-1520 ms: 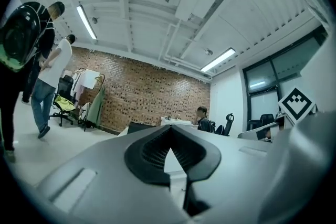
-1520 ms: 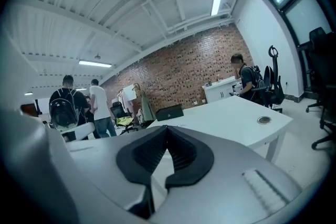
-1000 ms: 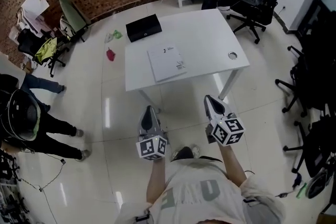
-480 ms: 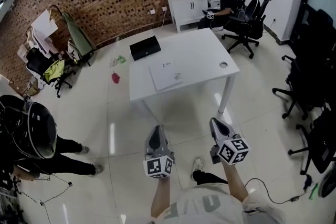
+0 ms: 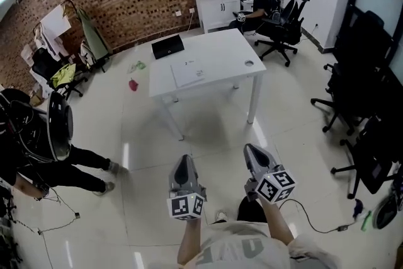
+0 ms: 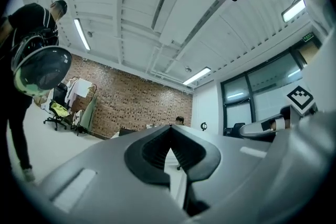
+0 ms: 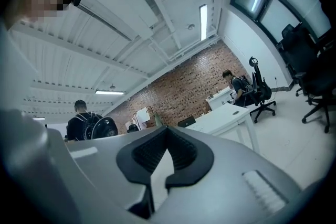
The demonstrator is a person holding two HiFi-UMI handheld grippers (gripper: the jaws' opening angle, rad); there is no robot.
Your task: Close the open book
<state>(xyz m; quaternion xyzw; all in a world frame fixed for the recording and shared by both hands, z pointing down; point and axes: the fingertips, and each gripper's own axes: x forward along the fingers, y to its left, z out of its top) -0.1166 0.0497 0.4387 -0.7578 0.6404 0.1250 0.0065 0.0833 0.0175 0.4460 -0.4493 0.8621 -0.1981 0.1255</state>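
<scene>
White book flat on table, long axis across its width.

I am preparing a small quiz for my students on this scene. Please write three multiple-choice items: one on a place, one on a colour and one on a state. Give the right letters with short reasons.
1. Where does the book lie?
A. on the floor
B. on the white table
C. on an office chair

2. What colour is the flat case at the table's far corner?
A. red
B. green
C. black

3. How do the jaws of the left gripper and the right gripper stand?
A. both shut, with nothing between them
B. both wide open
C. both shut on the book

Right letters:
1 B: the head view shows the book flat on the tabletop.
2 C: the case is dark against the white top.
3 A: in each gripper view the jaws meet, with nothing between them.
</scene>
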